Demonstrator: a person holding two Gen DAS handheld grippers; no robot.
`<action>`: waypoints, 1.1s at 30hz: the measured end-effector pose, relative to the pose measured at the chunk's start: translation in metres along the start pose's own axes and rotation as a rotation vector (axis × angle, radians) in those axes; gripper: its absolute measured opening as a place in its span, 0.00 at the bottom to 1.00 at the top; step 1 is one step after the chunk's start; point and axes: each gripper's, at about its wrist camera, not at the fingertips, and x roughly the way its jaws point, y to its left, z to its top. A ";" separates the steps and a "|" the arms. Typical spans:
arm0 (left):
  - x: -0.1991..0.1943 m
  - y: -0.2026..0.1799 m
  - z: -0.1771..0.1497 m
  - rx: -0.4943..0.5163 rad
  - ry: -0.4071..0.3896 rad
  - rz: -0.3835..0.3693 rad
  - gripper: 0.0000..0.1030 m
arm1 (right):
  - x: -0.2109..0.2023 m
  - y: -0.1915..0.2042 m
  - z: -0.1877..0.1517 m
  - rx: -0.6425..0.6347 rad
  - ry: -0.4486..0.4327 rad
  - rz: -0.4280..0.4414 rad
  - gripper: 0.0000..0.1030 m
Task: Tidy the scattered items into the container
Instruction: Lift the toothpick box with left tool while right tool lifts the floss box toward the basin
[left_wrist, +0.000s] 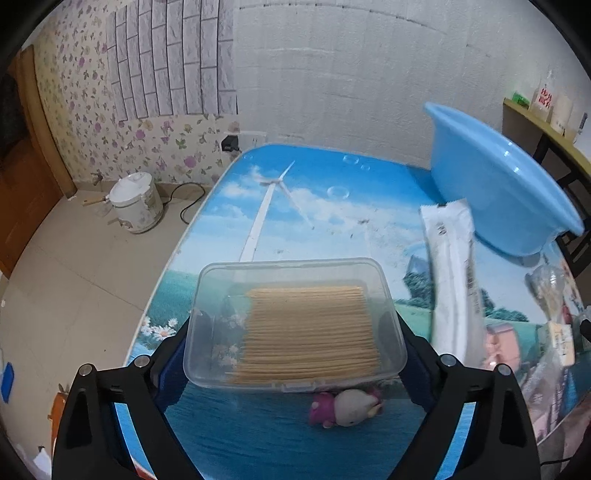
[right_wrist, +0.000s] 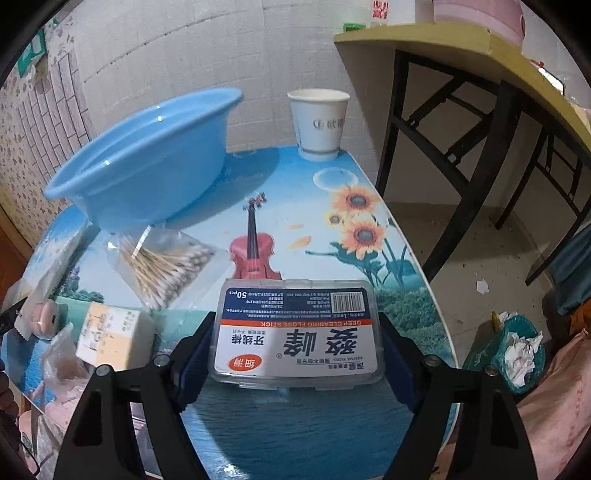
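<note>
My left gripper is shut on a clear plastic box of toothpicks, held above the table. My right gripper is shut on a dental floss stick box with a printed label, also held above the table. The blue basin stands at the back right in the left wrist view and at the back left in the right wrist view. A long white packet, a small pink plush toy, a bag of cotton swabs and a small yellow-white carton lie on the table.
A white paper cup stands at the table's far edge. Several small packets lie at the left. A rice cooker sits on the floor left of the table. A desk and a bin stand to the right.
</note>
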 end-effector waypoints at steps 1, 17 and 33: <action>-0.005 -0.001 0.002 0.002 -0.011 -0.004 0.90 | -0.003 0.000 0.002 0.001 -0.008 0.009 0.79; -0.084 -0.042 0.057 0.045 -0.163 -0.137 0.90 | -0.055 0.027 0.042 -0.021 -0.116 0.190 0.79; -0.078 -0.113 0.115 0.135 -0.176 -0.241 0.90 | -0.048 0.066 0.116 -0.077 -0.166 0.302 0.79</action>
